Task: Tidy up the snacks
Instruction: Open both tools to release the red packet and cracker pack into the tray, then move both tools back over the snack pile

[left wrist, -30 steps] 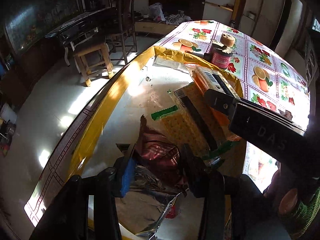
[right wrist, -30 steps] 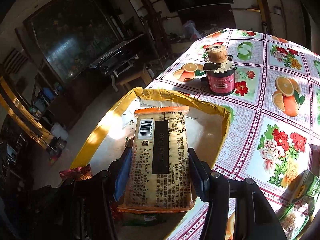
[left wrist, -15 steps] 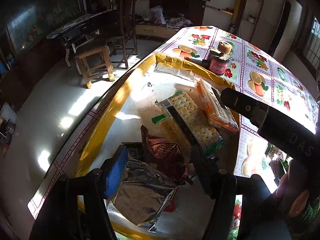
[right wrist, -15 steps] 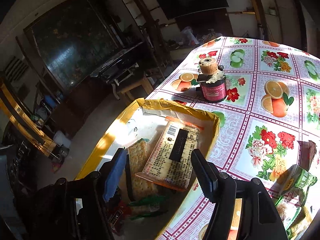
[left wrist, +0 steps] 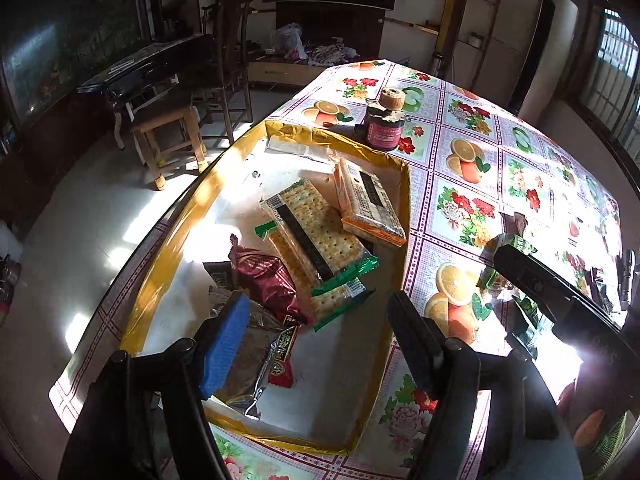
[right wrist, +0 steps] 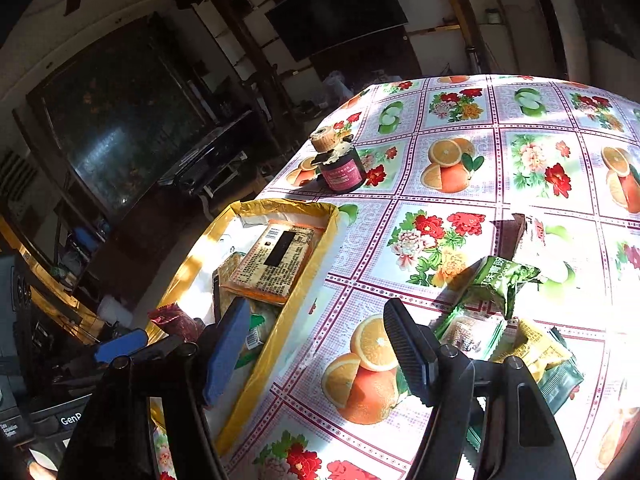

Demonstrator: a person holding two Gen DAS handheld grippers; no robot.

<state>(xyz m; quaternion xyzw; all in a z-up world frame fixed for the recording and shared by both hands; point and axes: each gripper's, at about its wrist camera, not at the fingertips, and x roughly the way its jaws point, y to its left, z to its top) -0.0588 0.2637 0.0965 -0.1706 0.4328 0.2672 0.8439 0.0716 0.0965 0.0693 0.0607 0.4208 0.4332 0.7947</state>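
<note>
A shallow white cardboard box edged with yellow tape (left wrist: 404, 200) sits at the near left corner of a table covered with a fruit-and-flower patterned oilcloth (left wrist: 472, 160). Inside it, an orange-trimmed cracker pack with a black label strip (left wrist: 370, 204) leans against the right wall of the box, its lower edge overlapping two green-ended clear packs of square crackers (left wrist: 316, 236) stacked slantwise in the middle. Toward the near end lie a dark red foil snack bag (left wrist: 266, 280) and a silver foil pouch (left wrist: 248, 364).

The left gripper (left wrist: 316, 340) hangs over the near end of the box; its jaws have just been opening and now stand apart with nothing pressed between them, the foil pouch lying below the blue pad. The right gripper (right wrist: 316, 352) has also just been opening and is released, empty, straddling the right wall of the box and the oilcloth beside it.

On the cloth to the right of the box, outside it, lies a loose heap of green and yellow snack packets (right wrist: 500, 304). A dark jar with a pink label and a cork-like lid (right wrist: 340, 164) stands just beyond the far end of the box
</note>
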